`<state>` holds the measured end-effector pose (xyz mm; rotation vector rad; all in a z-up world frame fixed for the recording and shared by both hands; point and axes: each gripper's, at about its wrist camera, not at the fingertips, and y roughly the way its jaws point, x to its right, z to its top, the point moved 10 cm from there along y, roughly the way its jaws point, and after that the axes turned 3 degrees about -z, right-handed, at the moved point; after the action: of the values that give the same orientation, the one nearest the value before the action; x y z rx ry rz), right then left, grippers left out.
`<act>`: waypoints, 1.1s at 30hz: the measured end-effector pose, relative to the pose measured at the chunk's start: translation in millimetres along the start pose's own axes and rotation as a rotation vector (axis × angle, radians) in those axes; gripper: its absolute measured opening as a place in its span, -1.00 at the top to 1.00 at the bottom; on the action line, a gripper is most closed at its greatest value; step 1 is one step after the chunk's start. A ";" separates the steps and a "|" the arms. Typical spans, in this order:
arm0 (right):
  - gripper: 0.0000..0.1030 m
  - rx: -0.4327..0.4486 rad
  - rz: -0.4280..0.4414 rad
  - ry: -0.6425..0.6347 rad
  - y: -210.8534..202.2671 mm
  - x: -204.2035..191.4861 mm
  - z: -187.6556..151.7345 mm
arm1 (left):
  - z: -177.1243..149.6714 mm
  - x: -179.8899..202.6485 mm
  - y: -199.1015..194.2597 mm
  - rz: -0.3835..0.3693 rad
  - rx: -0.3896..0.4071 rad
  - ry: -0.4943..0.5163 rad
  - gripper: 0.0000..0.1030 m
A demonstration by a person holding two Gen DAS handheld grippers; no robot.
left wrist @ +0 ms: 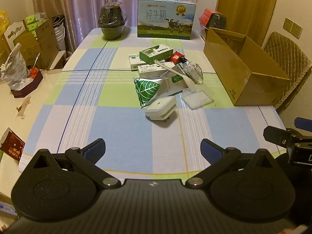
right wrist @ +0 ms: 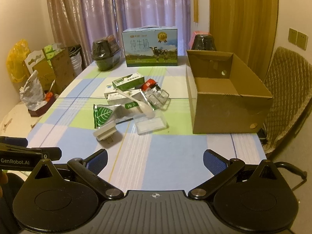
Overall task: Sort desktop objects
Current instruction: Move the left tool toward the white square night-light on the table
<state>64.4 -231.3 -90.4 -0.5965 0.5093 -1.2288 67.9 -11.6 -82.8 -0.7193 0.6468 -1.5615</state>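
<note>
A heap of small objects lies mid-table: a white plug adapter [left wrist: 160, 110] [right wrist: 106, 132], a foil pouch with a green leaf [left wrist: 148, 90] [right wrist: 106, 115], a clear plastic case [left wrist: 197, 98] [right wrist: 151, 126], a white spoon [left wrist: 173, 71] [right wrist: 139, 105], green and white medicine boxes [left wrist: 156, 53] [right wrist: 127, 81], a red packet [left wrist: 176, 57] [right wrist: 148, 83] and crumpled clear wrap [left wrist: 194, 72] [right wrist: 158, 97]. An open cardboard box [left wrist: 243, 74] [right wrist: 226, 101] stands to their right. My left gripper [left wrist: 153, 148] and right gripper [right wrist: 155, 160] hover open near the table's front edge, both holding nothing.
A milk carton box [left wrist: 165, 18] [right wrist: 151, 47] and two dark wrapped pots [left wrist: 112, 20] [right wrist: 203, 42] stand at the far edge. A padded chair [left wrist: 286, 58] [right wrist: 288, 95] sits right of the table. Boxes and bags [left wrist: 29, 44] crowd the left side.
</note>
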 end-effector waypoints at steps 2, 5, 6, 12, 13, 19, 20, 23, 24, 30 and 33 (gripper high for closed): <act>-0.97 0.001 0.002 0.002 -0.7 -0.3 -0.3 | -1.0 -0.9 1.1 -0.001 -0.001 -0.001 -0.98; -0.97 0.002 0.002 0.004 -0.9 -0.8 -1.1 | -1.9 -1.1 1.7 -0.003 -0.004 -0.005 -0.98; -0.97 0.000 0.000 0.003 -1.0 -0.6 -1.4 | -1.9 -1.1 1.9 -0.004 -0.005 -0.005 -0.98; -0.97 -0.011 -0.007 -0.005 0.3 -2.0 -1.3 | -3.3 -3.2 1.4 -0.008 -0.005 -0.016 -0.98; -0.97 -0.013 -0.008 -0.006 1.0 -1.8 -1.3 | -3.2 -3.3 2.0 -0.008 -0.004 -0.017 -0.98; -0.97 -0.025 -0.010 -0.005 2.5 -1.0 -4.3 | -5.4 -4.1 3.4 -0.010 -0.009 -0.023 -0.98; -0.97 -0.027 -0.010 -0.005 2.6 -0.9 -5.0 | -5.6 -4.2 3.3 -0.011 -0.010 -0.024 -0.98; -0.97 -0.031 -0.009 -0.005 3.8 -1.3 -5.8 | -6.0 -4.3 3.5 -0.011 -0.011 -0.024 -0.98; -0.97 -0.034 -0.007 -0.006 4.5 -0.6 -5.8 | -6.3 -4.4 3.9 -0.011 -0.012 -0.025 -0.98; -0.97 -0.044 -0.001 -0.006 7.4 -1.0 -9.3 | -8.7 -4.6 6.9 -0.018 -0.017 -0.031 -0.98; -0.97 -0.047 0.000 -0.002 8.5 -0.2 -10.1 | -7.7 -6.5 6.6 -0.035 -0.008 -0.051 -0.98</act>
<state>63.8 -230.7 -103.7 -0.6379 0.5378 -1.2186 66.7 -5.7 -93.3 -0.7777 0.6052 -1.5687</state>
